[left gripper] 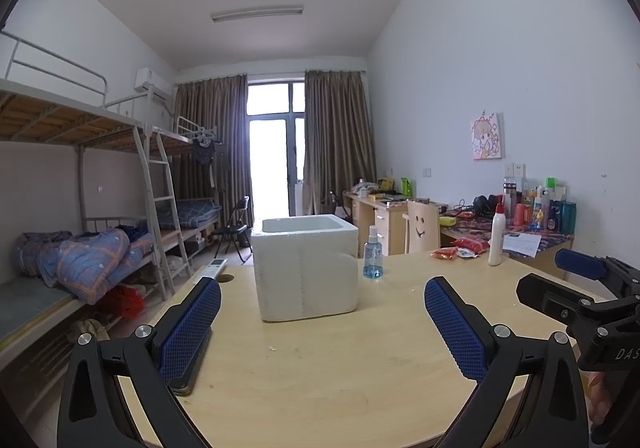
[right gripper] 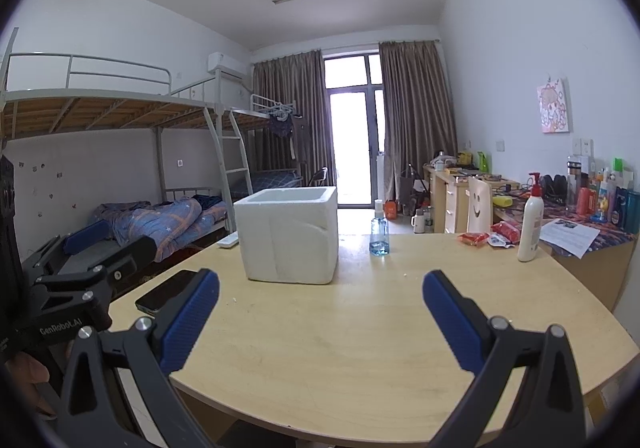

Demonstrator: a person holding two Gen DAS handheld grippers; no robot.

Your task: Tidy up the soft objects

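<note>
A white foam box [left gripper: 308, 268] [right gripper: 288, 236] with an open top stands on the round wooden table [left gripper: 360, 368] [right gripper: 360, 328]. Red soft snack packets [left gripper: 460, 248] [right gripper: 486, 236] lie at the table's far right edge. My left gripper [left gripper: 320, 312] is open above the near table, short of the box, with nothing between its blue pads. My right gripper [right gripper: 320, 312] is likewise open and holds nothing. Each gripper shows in the other's view: the right gripper [left gripper: 548, 276] to the right, the left gripper [right gripper: 130, 236] to the left.
A blue spray bottle [left gripper: 373, 254] [right gripper: 379, 232] stands right of the box, a white pump bottle [left gripper: 497, 236] [right gripper: 530, 224] by the packets. A dark phone [right gripper: 168, 292] lies near the table's left edge, a white remote [right gripper: 228, 240] beyond it. Bunk beds stand left, cluttered desks right.
</note>
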